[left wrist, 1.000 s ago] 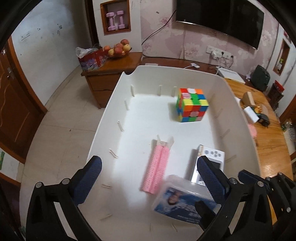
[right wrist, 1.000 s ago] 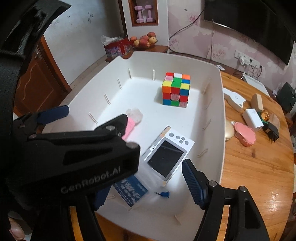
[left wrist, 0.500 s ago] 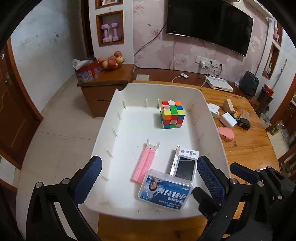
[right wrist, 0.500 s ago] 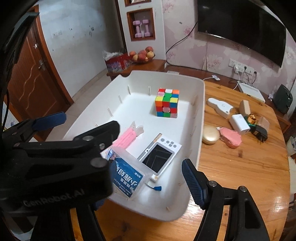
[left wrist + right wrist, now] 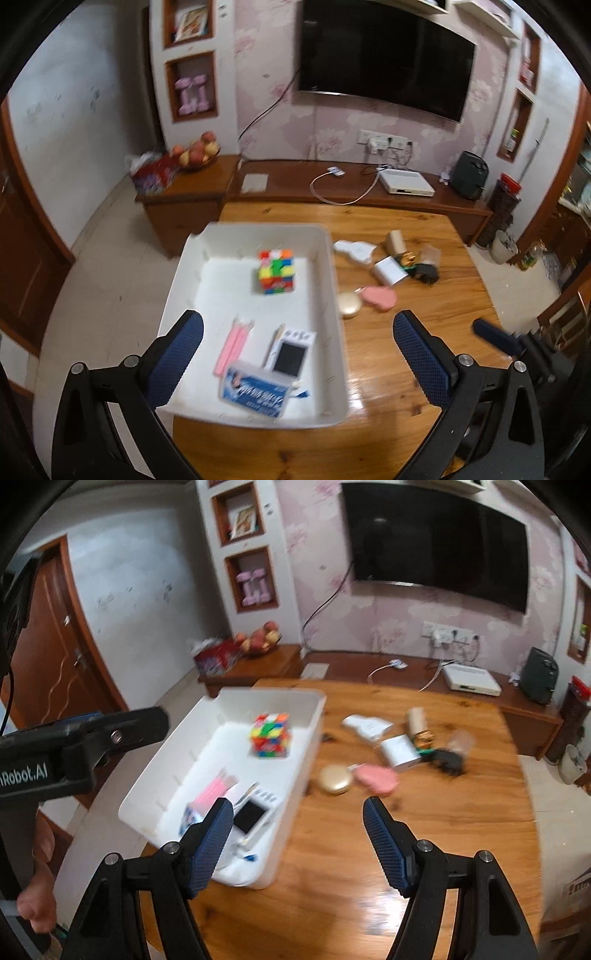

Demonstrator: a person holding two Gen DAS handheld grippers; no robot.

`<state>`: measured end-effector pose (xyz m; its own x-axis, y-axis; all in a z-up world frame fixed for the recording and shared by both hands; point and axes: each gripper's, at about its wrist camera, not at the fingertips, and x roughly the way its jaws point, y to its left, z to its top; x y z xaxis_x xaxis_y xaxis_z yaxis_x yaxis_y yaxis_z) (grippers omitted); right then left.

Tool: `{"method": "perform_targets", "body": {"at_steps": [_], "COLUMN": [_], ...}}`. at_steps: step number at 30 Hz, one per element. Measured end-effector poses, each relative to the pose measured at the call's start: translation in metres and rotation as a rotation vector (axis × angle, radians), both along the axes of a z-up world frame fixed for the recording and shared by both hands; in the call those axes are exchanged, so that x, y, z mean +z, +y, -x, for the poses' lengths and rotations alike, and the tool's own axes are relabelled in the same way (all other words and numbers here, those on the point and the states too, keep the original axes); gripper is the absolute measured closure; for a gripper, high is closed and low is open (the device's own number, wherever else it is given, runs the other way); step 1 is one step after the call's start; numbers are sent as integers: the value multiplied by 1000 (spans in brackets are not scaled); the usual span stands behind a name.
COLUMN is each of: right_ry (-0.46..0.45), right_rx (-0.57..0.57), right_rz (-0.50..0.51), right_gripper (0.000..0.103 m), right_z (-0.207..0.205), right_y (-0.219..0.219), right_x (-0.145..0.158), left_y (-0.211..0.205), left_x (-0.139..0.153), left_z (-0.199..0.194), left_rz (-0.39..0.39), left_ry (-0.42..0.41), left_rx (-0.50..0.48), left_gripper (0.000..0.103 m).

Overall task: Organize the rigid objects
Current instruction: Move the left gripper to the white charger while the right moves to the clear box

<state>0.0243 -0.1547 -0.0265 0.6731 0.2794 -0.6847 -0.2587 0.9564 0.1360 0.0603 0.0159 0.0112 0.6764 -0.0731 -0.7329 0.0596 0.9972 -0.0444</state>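
A white bin (image 5: 332,280) (image 5: 295,782) sits on the left part of the wooden table (image 5: 424,332). In it are a colour cube (image 5: 276,271) (image 5: 270,735), a pink comb (image 5: 232,347), a white device with a dark screen (image 5: 290,354) (image 5: 251,814) and a blue-labelled clear box (image 5: 255,391). Loose on the table are a gold compact (image 5: 334,779), a pink case (image 5: 376,778), a white charger block (image 5: 399,752) and a white flat gadget (image 5: 365,725). My left gripper (image 5: 295,354) is open and empty above the bin's near end. My right gripper (image 5: 299,842) is open and empty above the bin's right edge.
A small wooden block (image 5: 416,717), a gold trinket (image 5: 424,738) and a black plug (image 5: 448,760) lie beyond the charger. A low TV cabinet (image 5: 369,192) with a router stands behind the table. The other hand-held gripper (image 5: 74,746) shows at the left of the right wrist view.
Both grippers have pulled up and back from inside the bin, and both views now take in the whole table. The bin's contents have not moved.
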Motion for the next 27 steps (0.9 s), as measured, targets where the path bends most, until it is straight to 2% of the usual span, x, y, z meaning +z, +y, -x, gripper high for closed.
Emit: {"method": "perform_targets", "body": {"at_steps": [4,9,15,20,22,27], "right_ry": [-24,-22,14,80,132,300], "right_rx": [-58,-153,-240,-303,-331,-371], "right_rz": [34,65,45,20,18,-16], "right_gripper": [29,29,29,29,29,29], "right_z": [-12,-41,-95,-151,-174,-228], "right_y": [-41,-91,-138,-166,-174,-187], "right_x": [27,56,77,69,52,-19], "left_y": [-31,-59,-88,-115,-123,-139], "left_x": [27,58,67,36,17,-53], "left_z": [-16,-41,-73,-108,-120,-156], "left_rz": [-23,-15,-34,-40,-49,-68], "left_ry": [-15,-44,-52,-7,19,135], "left_rx": [-33,-53,-62,-56,-44,-2], "left_gripper": [1,1,1,1,1,1]}}
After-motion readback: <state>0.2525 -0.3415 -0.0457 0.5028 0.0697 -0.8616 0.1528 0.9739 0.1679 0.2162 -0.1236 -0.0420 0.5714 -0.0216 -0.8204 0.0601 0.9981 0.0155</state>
